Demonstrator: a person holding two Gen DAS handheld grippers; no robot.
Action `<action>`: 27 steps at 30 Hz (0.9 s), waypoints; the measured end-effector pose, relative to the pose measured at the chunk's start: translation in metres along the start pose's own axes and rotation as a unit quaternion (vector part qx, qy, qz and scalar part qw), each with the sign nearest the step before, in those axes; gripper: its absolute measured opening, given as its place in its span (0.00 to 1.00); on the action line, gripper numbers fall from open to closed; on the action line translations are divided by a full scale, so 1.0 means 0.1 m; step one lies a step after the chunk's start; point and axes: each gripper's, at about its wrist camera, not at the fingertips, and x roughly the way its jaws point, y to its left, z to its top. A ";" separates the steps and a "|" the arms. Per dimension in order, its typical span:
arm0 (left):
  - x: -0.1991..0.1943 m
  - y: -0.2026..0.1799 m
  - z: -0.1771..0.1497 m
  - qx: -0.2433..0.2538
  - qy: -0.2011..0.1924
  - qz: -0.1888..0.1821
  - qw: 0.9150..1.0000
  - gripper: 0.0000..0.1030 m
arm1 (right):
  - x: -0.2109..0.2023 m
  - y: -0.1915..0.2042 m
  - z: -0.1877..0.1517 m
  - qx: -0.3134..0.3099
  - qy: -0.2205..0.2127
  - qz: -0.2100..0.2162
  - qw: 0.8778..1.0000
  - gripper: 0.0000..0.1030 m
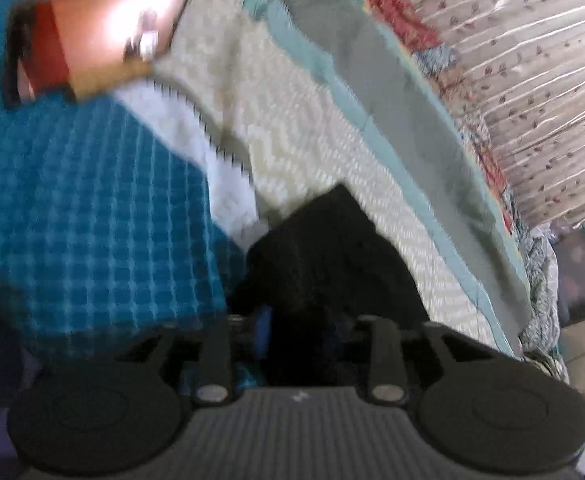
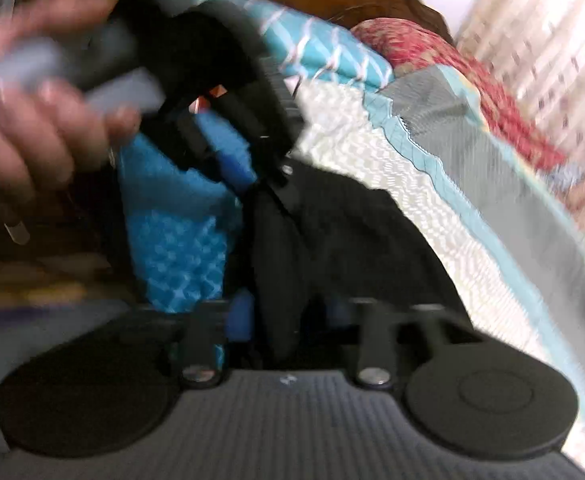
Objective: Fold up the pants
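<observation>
Your left gripper [image 1: 298, 332] sits over the black pants [image 1: 332, 248]; blur hides whether it grips them. Your right gripper's [image 2: 288, 320] fingers stand apart with a dark fold between them. The pants lie bunched on the white quilt [image 2: 372, 152], blue cloth [image 1: 92, 200] left, curtain [image 1: 532, 60] far right.

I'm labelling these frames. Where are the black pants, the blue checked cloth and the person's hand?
Black fabric pants [image 1: 332, 248]: left wrist view, middle of the bunched fabric.
Blue checked cloth [image 1: 92, 200]: left wrist view, centre of the pattern.
Person's hand [image 2: 32, 120]: right wrist view, fingers around a handle.
</observation>
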 end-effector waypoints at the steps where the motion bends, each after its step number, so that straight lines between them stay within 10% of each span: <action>1: -0.08 -0.03 0.01 0.007 -0.017 0.015 1.000 0.41 | -0.10 -0.09 -0.03 0.024 -0.012 0.004 1.000 0.67; 7: -0.49 -0.15 0.01 0.002 -0.065 -0.008 0.998 0.41 | -0.63 -0.67 -0.44 0.218 -0.015 0.009 0.976 0.63; 14: 0.02 -0.98 -0.28 0.119 -0.005 -0.039 0.992 0.44 | -0.82 -1.20 -1.16 0.447 0.020 -0.005 0.894 0.44; 21: 0.65 -1.02 -0.76 0.226 0.029 0.068 0.971 0.41 | -0.67 -1.28 -1.72 0.574 0.055 0.034 0.816 0.39; 27: 0.65 -1.23 -0.97 0.286 0.010 0.115 0.951 0.47 | -0.67 -1.32 -1.80 0.611 0.042 0.059 0.788 0.39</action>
